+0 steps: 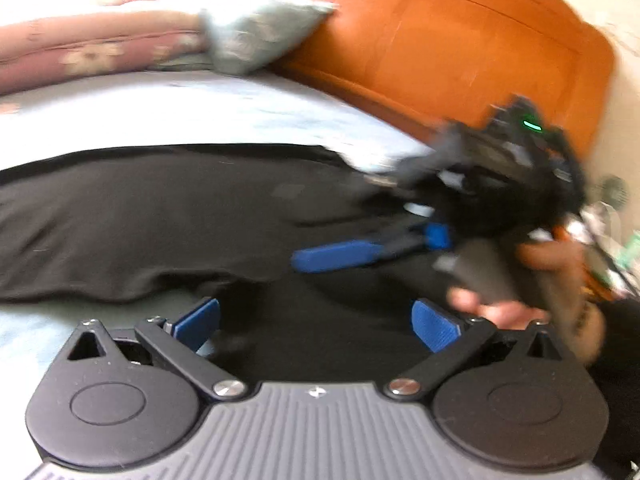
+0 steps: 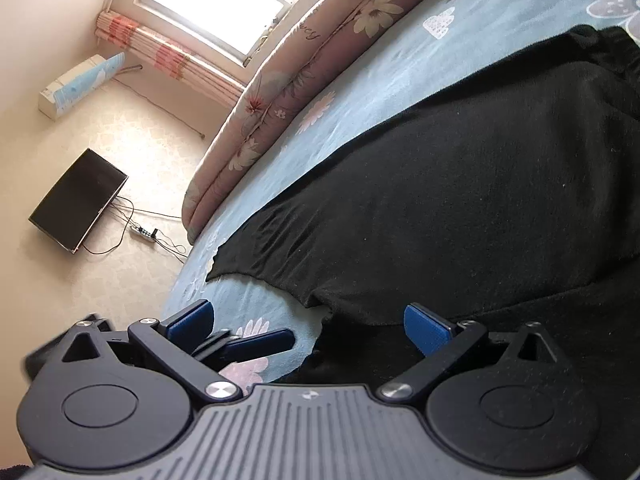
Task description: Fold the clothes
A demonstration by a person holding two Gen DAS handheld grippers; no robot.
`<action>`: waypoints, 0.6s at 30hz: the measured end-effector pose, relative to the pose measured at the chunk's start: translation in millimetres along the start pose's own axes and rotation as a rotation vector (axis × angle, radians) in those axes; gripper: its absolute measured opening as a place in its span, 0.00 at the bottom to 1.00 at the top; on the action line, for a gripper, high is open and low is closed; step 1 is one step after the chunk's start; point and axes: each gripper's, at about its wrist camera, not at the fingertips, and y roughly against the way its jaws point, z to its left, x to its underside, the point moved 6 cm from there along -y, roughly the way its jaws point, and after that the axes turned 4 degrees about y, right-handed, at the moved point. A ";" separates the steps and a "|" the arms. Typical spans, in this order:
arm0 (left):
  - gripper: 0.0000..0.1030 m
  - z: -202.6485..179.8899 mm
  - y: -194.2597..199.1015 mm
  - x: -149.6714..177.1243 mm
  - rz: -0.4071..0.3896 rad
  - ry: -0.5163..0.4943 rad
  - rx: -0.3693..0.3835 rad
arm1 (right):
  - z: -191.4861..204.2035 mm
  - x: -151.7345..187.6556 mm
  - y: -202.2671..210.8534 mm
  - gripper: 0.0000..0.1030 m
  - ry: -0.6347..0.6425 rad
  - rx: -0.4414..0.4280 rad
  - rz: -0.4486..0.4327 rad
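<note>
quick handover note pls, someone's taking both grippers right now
Left gripper: open, empty, over the near edge of the black garment.
Right gripper: open, empty, low over the same garment's edge.
Garment: spread on the light blue bedsheet; one fold line seems to run across it, but the dark fabric makes that hard to read.
Left: grab an edge and finish folding.

Bare bed sheet (image 1: pixel 200 116) lies open between the black garment (image 1: pixel 140 220) and the rolled quilt (image 1: pixel 80 52); the orange headboard (image 1: pixel 460 52) (with a pillow (image 1: pixel 256 36) leaning against it) blocks the far side.
</note>
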 end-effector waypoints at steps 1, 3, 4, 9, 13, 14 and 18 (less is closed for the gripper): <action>0.99 -2.5 -5.7 3.9 0.025 -0.003 0.003 | 0.4 0.1 -0.4 1.00 0.002 0.001 0.001; 0.99 -2.9 -16.6 11.8 0.071 -0.017 -0.032 | -0.9 1.3 -1.9 1.00 -0.001 0.003 0.010; 0.98 0.0 -15.8 14.1 0.066 -0.027 -0.059 | -1.9 2.1 -2.6 1.00 0.000 0.007 0.016; 0.98 16.4 -7.4 16.1 0.061 0.000 -0.208 | -4.5 4.5 -5.5 1.00 0.003 0.034 0.034; 0.98 24.3 8.2 -9.6 -0.012 0.075 -0.137 | -5.8 5.0 -6.2 1.00 -0.006 0.040 0.041; 0.98 24.4 4.6 -19.0 -0.033 0.074 -0.126 | -6.0 4.5 -4.9 1.00 -0.011 0.035 0.038; 0.98 20.4 -26.1 -42.1 -0.047 -0.005 -0.057 | -11.7 2.5 -0.8 1.00 -0.052 0.019 0.022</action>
